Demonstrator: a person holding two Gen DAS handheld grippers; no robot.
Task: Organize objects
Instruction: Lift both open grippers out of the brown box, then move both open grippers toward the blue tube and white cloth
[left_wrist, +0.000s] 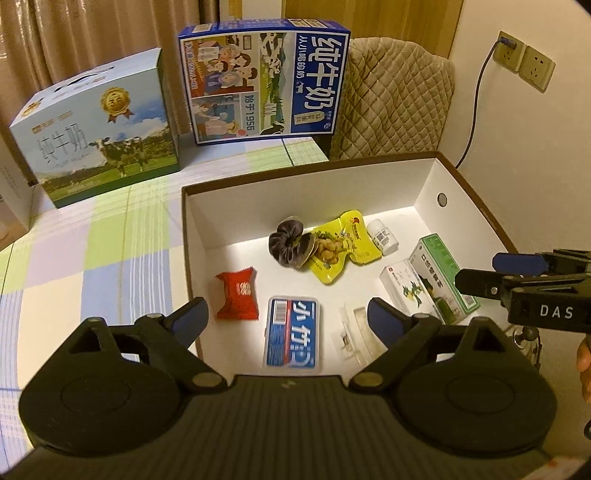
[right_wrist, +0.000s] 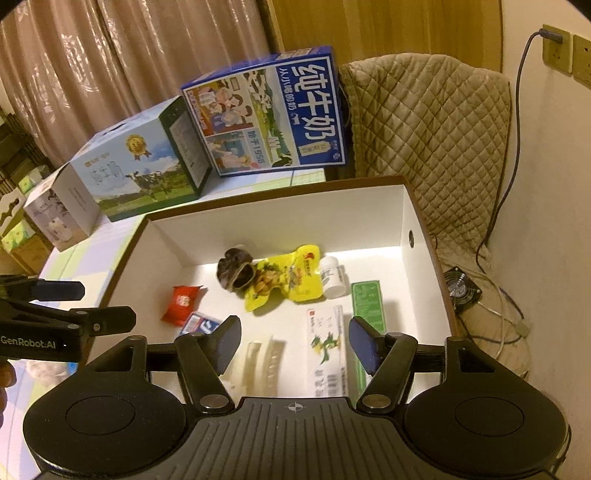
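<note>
A white open box (left_wrist: 424, 184) (right_wrist: 280, 214) on the checked tablecloth holds a red snack packet (left_wrist: 236, 293) (right_wrist: 181, 300), a blue card case (left_wrist: 292, 336) (right_wrist: 201, 322), a dark scrunchie (left_wrist: 290, 242) (right_wrist: 235, 272), a yellow snack pouch (left_wrist: 341, 247) (right_wrist: 286, 282), a white pill bottle (left_wrist: 384, 236) (right_wrist: 332, 277), two medicine boxes (left_wrist: 432, 284) (right_wrist: 328, 350) and a clear wrapped item (left_wrist: 354, 332) (right_wrist: 264, 365). My left gripper (left_wrist: 288, 317) (right_wrist: 101, 306) is open and empty above the box's near edge. My right gripper (right_wrist: 293, 343) (left_wrist: 480, 271) is open and empty over the box's right side.
Two milk cartons (left_wrist: 99, 129) (left_wrist: 266, 77) stand at the table's far side. A quilt-covered chair (left_wrist: 395, 99) is behind the box. A wall socket with a cable (left_wrist: 509, 48) is on the right; a small fan (right_wrist: 461, 290) lies on the floor.
</note>
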